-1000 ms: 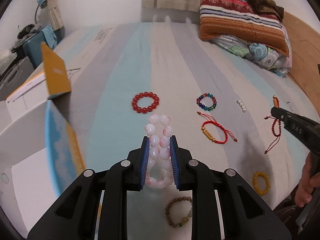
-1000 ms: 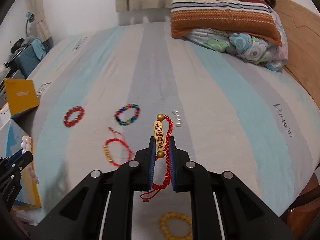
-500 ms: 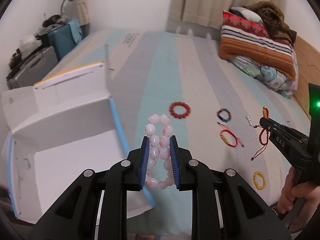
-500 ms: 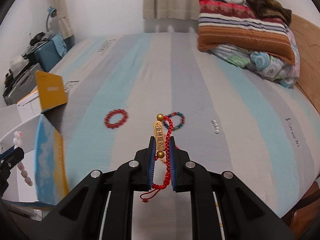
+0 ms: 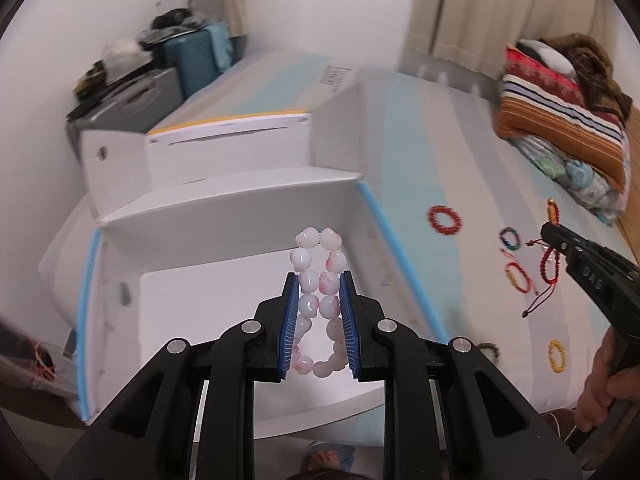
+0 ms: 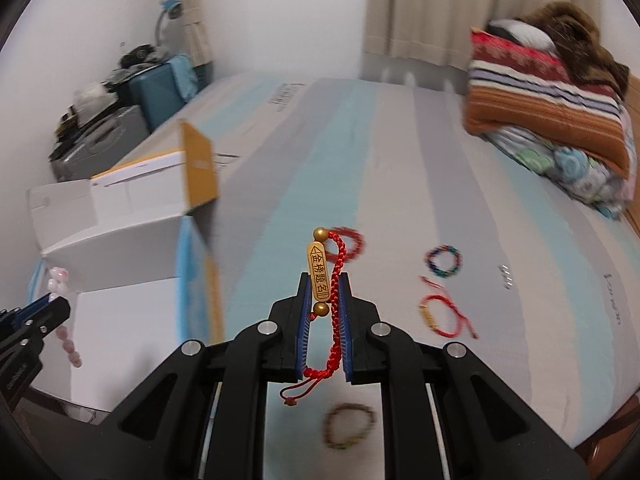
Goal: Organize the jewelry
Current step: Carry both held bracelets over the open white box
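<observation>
Left gripper pinching pink bead bracelet mid-frame over open white box, right gripper clamped on red cord bracelet above the bed.

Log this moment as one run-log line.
left gripper: shut on pink bead bracelet, over open white cardboard box | right gripper: shut on red cord bracelet with gold tag, over bed

Colours and patterns

Pale pink-and-white bead bracelet between blue-padded fingers; white box with blue edge beyond them. Red braided cord bracelet (gold bar, gold beads) between blue pads; bed sheet striped grey and light blue.
</observation>
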`<state>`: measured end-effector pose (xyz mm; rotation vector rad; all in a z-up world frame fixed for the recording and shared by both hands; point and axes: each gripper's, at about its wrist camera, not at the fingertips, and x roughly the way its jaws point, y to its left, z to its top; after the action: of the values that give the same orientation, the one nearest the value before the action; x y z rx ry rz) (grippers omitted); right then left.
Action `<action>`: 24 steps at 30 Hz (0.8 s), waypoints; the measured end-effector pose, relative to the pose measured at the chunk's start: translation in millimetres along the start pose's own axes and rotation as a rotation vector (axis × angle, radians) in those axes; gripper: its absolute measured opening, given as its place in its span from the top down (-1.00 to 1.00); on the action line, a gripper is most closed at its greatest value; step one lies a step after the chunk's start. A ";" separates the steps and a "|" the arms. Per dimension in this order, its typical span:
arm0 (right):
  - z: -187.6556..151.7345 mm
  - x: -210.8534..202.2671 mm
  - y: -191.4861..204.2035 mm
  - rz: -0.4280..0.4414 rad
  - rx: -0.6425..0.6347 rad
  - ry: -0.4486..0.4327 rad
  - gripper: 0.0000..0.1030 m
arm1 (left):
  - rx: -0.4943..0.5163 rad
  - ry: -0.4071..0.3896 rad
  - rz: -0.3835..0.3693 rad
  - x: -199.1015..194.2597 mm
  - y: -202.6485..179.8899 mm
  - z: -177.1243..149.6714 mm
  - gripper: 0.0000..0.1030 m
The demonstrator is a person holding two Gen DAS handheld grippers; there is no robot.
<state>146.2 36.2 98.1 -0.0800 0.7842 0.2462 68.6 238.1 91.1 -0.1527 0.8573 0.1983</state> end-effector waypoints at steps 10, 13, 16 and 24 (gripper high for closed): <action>-2.9 3.4 100.7 0.114 -0.108 -0.005 0.77 | -0.079 0.014 0.082 -11.7 82.0 -12.1 0.61; -6.0 13.1 129.6 0.141 -0.154 0.024 0.77 | -0.097 0.029 0.105 -7.0 99.9 -18.1 0.61; -12.9 26.1 156.4 0.134 -0.218 0.066 0.77 | -0.114 0.052 0.116 3.0 115.6 -25.3 0.61; -36.6 69.5 186.4 0.116 -0.283 0.214 0.77 | -0.144 0.160 0.121 36.0 138.0 -47.6 0.61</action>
<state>122.0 223.9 26.8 -0.3326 0.9645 0.4638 24.4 366.0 25.6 -0.2539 1.0125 0.3647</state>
